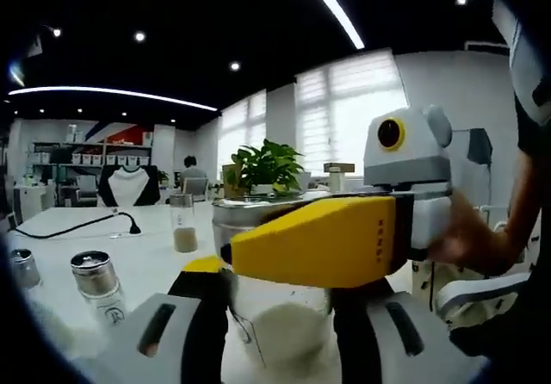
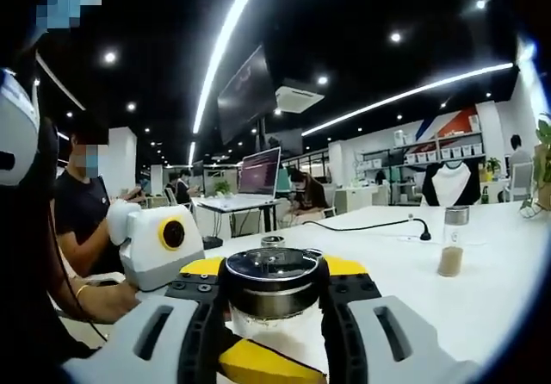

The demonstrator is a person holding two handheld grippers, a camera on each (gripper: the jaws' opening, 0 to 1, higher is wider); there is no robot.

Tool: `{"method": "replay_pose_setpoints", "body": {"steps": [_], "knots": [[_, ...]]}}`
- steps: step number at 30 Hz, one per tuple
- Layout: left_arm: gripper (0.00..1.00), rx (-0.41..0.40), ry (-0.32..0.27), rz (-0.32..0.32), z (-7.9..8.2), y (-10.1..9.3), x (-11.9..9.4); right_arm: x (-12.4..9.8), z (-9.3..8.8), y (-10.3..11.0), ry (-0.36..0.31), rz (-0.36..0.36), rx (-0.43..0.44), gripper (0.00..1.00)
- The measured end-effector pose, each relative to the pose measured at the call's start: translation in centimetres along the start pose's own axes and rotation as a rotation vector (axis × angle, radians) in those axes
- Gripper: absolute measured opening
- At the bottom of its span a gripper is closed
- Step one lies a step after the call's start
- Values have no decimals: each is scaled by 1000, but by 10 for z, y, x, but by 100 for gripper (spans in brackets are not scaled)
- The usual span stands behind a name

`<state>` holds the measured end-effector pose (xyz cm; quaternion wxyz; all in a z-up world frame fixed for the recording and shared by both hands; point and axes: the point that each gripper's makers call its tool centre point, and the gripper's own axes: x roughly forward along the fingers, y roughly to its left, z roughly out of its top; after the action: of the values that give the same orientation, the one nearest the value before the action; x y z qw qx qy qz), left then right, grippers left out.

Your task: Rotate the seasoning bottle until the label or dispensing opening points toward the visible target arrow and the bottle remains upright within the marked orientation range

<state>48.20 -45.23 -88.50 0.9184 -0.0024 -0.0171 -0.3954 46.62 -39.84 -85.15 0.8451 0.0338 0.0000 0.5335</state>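
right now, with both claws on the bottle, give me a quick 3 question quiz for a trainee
1. True or false: the seasoning bottle between the left claw's jaws lies on its side.
2. Multiple choice: the small bottle standing apart on the white table holds: A brown seasoning, B white powder, C green liquid.
3. Short answer: which part of the seasoning bottle does the right claw close on?

Key: 1 false, it stands upright; 2 A; 3 its metal cap.
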Motion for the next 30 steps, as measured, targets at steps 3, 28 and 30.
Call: {"method": "replay_pose_setpoints", "body": {"steps": [3, 28, 30], "knots": [[48, 32, 21, 61, -3, 7, 0, 1, -3, -1, 3, -15, 6, 40], [48, 110, 68, 342, -8, 28, 5, -10, -20, -10, 115, -192, -59, 38], [48, 96, 75, 351, -10, 29, 5, -9, -22, -11, 123, -200, -49, 38]]}}
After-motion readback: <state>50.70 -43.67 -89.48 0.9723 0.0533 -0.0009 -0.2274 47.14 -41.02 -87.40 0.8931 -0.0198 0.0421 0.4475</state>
